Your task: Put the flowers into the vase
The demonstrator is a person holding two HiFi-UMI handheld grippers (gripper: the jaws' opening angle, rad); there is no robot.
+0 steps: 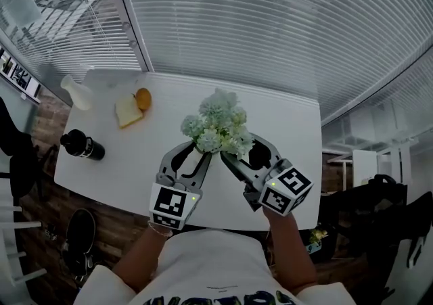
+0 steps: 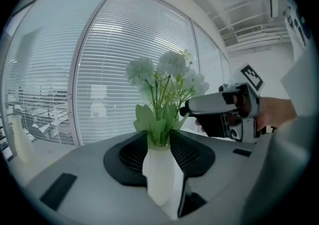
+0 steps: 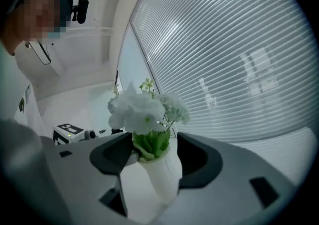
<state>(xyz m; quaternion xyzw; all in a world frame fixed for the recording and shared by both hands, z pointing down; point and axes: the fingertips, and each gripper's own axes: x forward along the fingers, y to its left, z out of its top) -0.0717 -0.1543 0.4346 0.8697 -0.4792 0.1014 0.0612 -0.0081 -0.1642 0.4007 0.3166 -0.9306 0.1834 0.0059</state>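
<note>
White flowers (image 1: 218,121) with green leaves stand in a small white vase (image 1: 196,159) on the white table (image 1: 284,121), near its front edge. My left gripper (image 1: 191,155) is shut on the vase, its dark pads against the vase's neck (image 2: 160,171) under the blooms (image 2: 167,77). My right gripper (image 1: 235,146) reaches in from the right and stands open, its jaws spread on either side of the leaves and vase top (image 3: 159,176) without pressing. The right gripper's tip (image 2: 187,109) sits beside the stems in the left gripper view. The flowers (image 3: 144,112) are upright.
At the table's far left lie a slice of bread (image 1: 127,113) and an orange fruit (image 1: 143,99), with a white bottle (image 1: 76,92) and a black bottle (image 1: 82,145). Slatted blinds fill the window behind. A dark stool (image 1: 80,232) stands on the floor at left.
</note>
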